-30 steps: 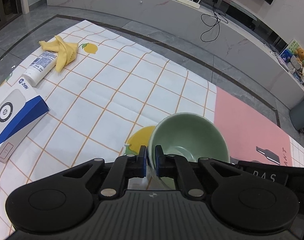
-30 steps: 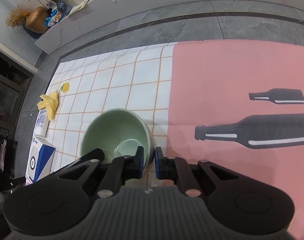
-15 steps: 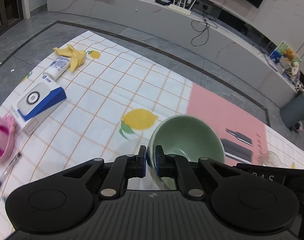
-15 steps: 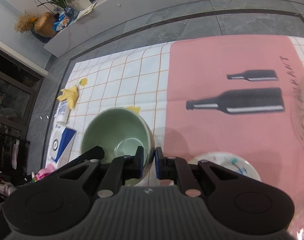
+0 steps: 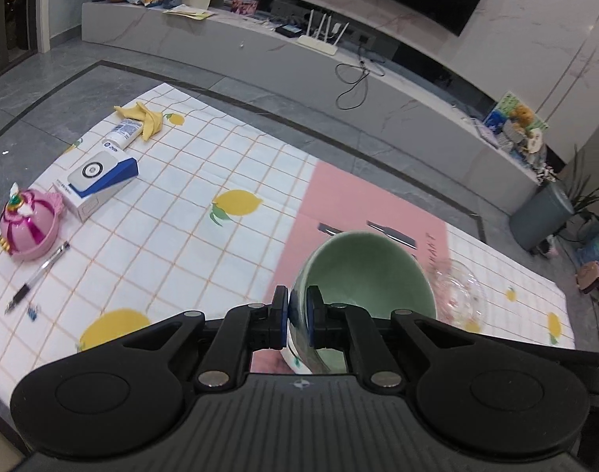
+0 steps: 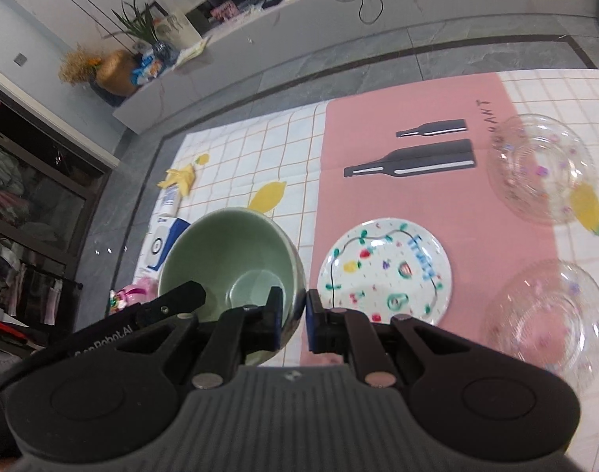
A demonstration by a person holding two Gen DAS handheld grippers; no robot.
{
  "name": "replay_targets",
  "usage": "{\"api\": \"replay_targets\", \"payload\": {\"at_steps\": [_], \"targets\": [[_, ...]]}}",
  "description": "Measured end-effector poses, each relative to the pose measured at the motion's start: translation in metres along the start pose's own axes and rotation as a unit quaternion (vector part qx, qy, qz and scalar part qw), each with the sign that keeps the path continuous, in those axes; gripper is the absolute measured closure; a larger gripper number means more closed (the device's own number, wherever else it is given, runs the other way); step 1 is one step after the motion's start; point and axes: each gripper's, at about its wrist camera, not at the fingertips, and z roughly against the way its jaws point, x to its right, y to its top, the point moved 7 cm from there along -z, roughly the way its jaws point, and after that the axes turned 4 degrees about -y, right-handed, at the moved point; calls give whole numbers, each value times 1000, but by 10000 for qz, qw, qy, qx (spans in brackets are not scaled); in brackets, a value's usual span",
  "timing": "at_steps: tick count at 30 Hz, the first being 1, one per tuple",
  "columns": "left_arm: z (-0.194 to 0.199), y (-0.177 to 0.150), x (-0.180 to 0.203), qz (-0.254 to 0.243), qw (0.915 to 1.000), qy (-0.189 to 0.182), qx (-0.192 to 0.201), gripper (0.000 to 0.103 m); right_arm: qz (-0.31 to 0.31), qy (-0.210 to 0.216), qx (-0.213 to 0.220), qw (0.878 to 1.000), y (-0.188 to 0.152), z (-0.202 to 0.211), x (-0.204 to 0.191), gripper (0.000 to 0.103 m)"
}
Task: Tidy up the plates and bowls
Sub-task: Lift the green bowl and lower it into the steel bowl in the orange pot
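A green bowl is held in the air above the mat by both grippers. My left gripper is shut on its near-left rim. My right gripper is shut on its right rim; the bowl also shows in the right wrist view. Below, on the pink mat, lies a white plate with colourful fruit drawings. Two clear glass dishes lie to its right, one farther and one nearer. One glass dish shows in the left wrist view.
On the checked cloth at the left lie a blue-and-white box, a white tube, a yellow rag, a pink toy pot and a pen. A low stone bench runs behind.
Both grippers have lifted the green bowl well above the mat and carried it to the right. The plate and glass dishes have come into view below.
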Motion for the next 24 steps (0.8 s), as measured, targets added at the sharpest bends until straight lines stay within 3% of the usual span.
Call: {"api": "replay_targets", "payload": {"at_steps": [9,18,24], "targets": [[35,-43,4,55,9999,-150,-28,93,-55,86,129,9999,-49,50,11,93],[38,-89,-2,108,9986,-234,-472,93,-229,69,18,9997,-92,62,31,92],[40,-103,-2,98,9983,-221,-529,93,-303,71,-48,9995,-105,61,40,92]]}}
